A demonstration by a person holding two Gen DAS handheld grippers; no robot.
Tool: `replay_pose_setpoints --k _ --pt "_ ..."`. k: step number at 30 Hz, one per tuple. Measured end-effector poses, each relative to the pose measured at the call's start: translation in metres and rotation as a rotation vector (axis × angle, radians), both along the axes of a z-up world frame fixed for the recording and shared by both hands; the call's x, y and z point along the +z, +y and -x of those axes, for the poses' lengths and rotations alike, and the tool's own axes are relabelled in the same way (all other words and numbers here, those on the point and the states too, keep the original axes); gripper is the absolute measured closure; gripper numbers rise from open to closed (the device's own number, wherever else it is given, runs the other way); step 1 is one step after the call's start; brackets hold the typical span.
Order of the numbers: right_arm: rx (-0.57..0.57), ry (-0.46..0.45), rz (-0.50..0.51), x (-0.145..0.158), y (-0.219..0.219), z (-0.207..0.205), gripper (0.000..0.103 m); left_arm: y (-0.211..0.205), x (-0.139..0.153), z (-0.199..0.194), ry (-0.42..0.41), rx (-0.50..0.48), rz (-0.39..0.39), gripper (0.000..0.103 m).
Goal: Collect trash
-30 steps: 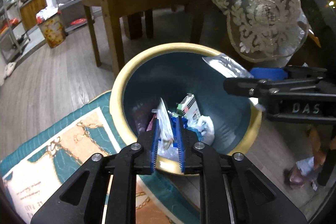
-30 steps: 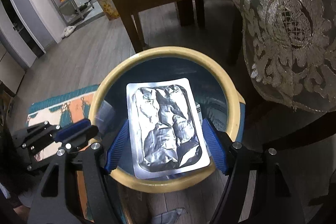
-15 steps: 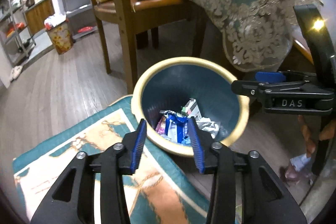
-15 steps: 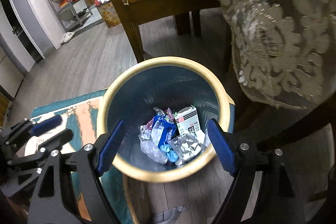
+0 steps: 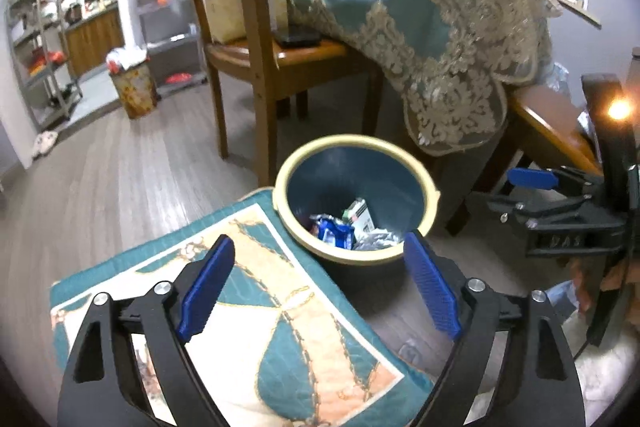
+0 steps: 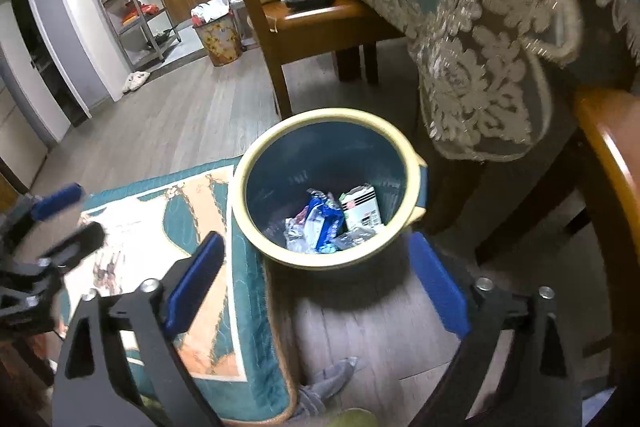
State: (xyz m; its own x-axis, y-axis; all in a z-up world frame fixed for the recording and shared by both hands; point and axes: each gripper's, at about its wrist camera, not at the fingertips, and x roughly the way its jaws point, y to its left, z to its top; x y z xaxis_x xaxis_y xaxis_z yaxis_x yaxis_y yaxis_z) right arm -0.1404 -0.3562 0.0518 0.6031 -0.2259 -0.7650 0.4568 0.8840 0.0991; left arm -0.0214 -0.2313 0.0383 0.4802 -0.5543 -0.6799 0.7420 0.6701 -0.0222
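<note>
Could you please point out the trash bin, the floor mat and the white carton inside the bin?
trash bin (image 6: 256,163): right wrist view, cream rim, left side.
floor mat (image 5: 304,359): left wrist view, teal patch between the fingers.
white carton (image 6: 360,209): right wrist view, its printed face.

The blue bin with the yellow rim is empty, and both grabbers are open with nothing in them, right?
Not quite. The bin isn't empty: the right wrist view shows wrappers and a small carton at its bottom. The rest holds: the left gripper and right gripper have just been opening and stand wide, with nothing between their jaws.
</note>
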Motion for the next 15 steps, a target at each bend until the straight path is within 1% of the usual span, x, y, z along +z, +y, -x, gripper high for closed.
replay_pose_setpoints --k 2,8,15 --pt "-0.013 -0.014 0.035 0.006 0.006 0.007 0.006 0.006 0.005 0.008 -0.013 0.009 0.005 0.011" --pt "-0.061 -0.047 0.077 0.016 0.014 0.024 0.006 0.018 0.012 0.021 -0.072 0.032 0.004 0.008" --pt "-0.061 -0.052 0.154 0.021 0.029 0.024 0.006 0.025 0.004 0.01 -0.054 0.07 0.016 0.006"
